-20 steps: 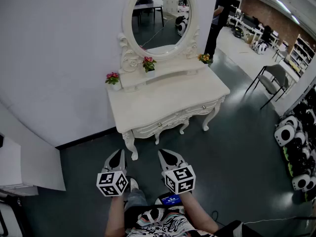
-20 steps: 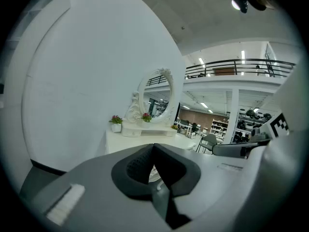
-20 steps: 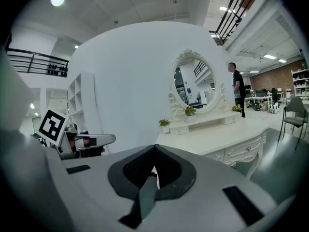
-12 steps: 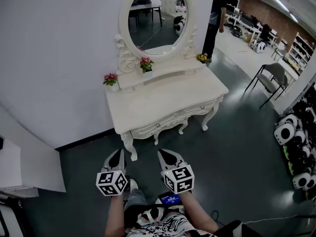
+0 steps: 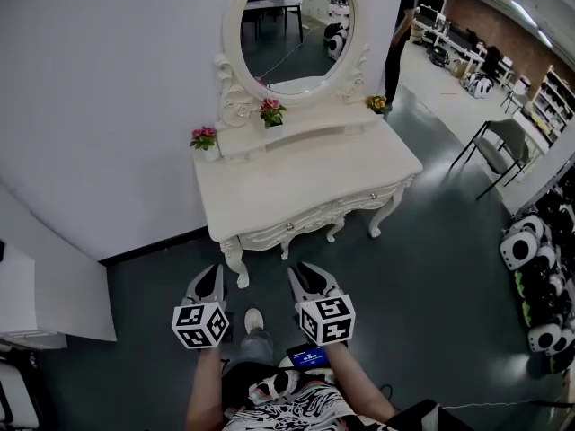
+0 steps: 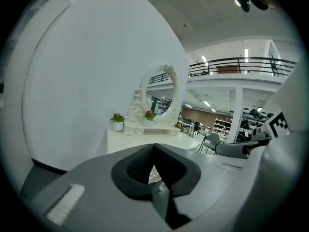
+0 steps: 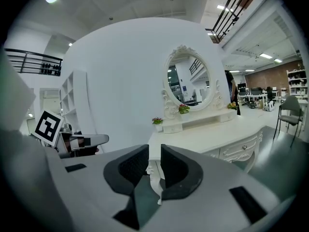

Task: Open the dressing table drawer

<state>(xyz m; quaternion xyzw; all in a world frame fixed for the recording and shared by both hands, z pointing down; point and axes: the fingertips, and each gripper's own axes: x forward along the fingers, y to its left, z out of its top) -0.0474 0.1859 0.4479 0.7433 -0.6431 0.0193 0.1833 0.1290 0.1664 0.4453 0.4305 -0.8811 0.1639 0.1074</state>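
Observation:
The white dressing table [image 5: 305, 182] stands against the wall ahead of me. Its drawer front [image 5: 310, 218] is closed and carries small knobs [image 5: 289, 225]. Both grippers hover low, in front of the table and well short of it. My left gripper [image 5: 209, 275] points at the table's left leg; in the left gripper view its tips [image 6: 153, 146] meet, with nothing in them. My right gripper [image 5: 304, 272] has a narrow gap between its pads [image 7: 154, 151], and nothing is in that gap. The right gripper view shows the drawer [image 7: 241, 149] off to the right.
An oval mirror [image 5: 295, 25] and three small flower pots [image 5: 204, 139] stand on the table's back shelf. At the right are a chair [image 5: 499, 146] and several black-and-white machines [image 5: 530, 277] on the floor. A person [image 5: 400, 34] stands behind. A white panel [image 5: 45, 294] is at the left.
Both grippers keep their place and jaw stance. My shoe has stepped a little forward between them. The person in the background has shifted behind the mirror's edge.

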